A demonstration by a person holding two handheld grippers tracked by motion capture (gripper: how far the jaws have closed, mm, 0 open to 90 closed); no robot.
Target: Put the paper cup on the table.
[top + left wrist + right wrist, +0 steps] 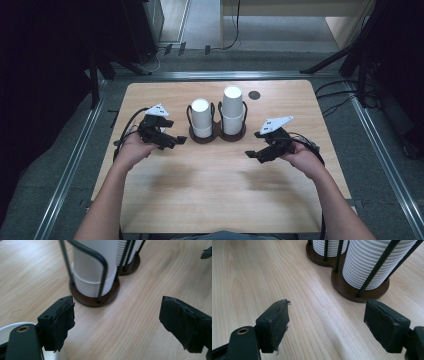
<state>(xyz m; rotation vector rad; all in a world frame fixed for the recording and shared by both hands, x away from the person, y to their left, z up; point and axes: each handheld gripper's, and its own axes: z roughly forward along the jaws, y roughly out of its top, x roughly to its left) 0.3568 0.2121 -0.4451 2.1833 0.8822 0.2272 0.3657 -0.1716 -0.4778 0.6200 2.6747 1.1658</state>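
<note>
Wooden worktop (215, 175) is carrying two cup stacks (201, 118) in a holder (217, 136). They are sitting between the left gripper (172, 142) and right gripper (253, 150), just ahead. Both grippers are hanging wide open, holding nothing.

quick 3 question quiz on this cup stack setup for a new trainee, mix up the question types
1. True or false: the left gripper is shut on a cup.
2. Which stack of white cups stands taller in the high view? A) the left stack B) the right stack C) both equal
3. Fill in: both stacks sit in a dark wire holder on the wooden ____.

Key:
1. False. Its jaws stand open and apart from the cups, as do those of the right gripper.
2. B
3. table
</note>
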